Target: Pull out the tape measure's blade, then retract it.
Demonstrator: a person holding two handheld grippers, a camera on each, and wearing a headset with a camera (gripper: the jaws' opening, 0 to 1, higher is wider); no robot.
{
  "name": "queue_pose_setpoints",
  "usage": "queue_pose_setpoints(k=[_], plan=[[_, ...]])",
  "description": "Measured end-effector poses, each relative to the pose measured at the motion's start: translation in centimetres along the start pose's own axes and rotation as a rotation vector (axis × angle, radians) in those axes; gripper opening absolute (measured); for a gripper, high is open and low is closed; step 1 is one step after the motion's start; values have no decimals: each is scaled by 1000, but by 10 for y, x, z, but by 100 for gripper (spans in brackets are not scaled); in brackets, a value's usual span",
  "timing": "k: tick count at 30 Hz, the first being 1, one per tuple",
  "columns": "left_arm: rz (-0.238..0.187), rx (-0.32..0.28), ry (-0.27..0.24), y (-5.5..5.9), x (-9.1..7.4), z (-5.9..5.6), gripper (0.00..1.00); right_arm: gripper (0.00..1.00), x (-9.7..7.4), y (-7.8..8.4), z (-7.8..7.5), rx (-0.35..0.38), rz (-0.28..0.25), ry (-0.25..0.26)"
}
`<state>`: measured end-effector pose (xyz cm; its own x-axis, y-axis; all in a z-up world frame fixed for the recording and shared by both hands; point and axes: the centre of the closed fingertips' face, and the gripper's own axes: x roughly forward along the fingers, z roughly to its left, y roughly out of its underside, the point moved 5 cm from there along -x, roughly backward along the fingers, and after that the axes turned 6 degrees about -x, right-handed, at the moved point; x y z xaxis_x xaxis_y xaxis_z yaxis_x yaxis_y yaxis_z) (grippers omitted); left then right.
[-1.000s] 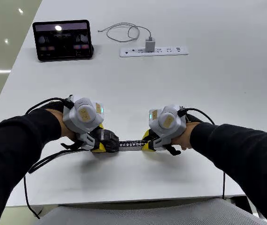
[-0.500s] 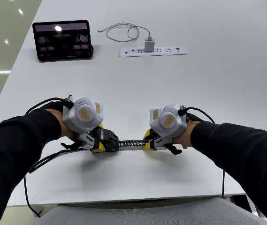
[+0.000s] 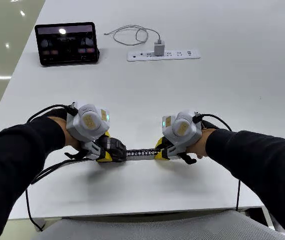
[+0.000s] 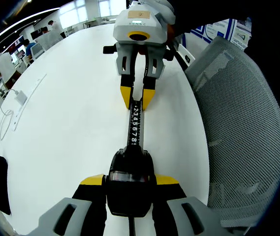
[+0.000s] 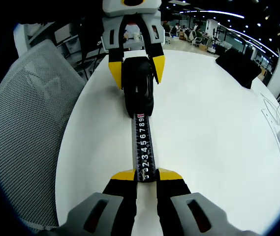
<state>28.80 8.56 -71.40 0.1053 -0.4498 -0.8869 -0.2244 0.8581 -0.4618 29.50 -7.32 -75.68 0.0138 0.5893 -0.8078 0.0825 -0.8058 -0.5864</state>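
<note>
A black tape measure case [image 3: 113, 148] rests on the white table [image 3: 182, 90] near its front edge, and my left gripper [image 3: 104, 151] is shut on it. In the left gripper view the case [image 4: 131, 183] sits between the yellow-tipped jaws. A short length of black blade [image 3: 141, 152] with white numbers runs from the case to my right gripper [image 3: 158, 153], which is shut on the blade's end. The right gripper view has the blade [image 5: 143, 147] leading from the jaws to the case [image 5: 138, 86]. The two grippers face each other.
A dark tablet [image 3: 67, 42] stands at the far left of the table. A white power strip [image 3: 164, 54] with a charger and a looped cable [image 3: 129, 33] lies at the back centre. A grey mesh chair [image 4: 243, 123] sits just off the table's front edge.
My right gripper has slid a little to the right, drawing slightly more blade out of the case. The left gripper and the case have stayed put.
</note>
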Motion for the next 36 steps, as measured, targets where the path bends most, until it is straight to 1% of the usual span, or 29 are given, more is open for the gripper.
queue_pose_setpoints(k=[7, 18, 22, 36], plan=[[-6, -6, -1, 0, 0, 0, 31, 9, -3, 4, 0, 0, -6, 0], [-6, -9, 0, -1, 0, -1, 31, 9, -8, 9, 0, 8, -1, 6], [-7, -11, -1, -1, 0, -1, 31, 9, -10, 10, -1, 23, -2, 6], [-6, -13, -2, 0, 0, 0, 31, 9, -14, 18, -1, 33, 0, 7]])
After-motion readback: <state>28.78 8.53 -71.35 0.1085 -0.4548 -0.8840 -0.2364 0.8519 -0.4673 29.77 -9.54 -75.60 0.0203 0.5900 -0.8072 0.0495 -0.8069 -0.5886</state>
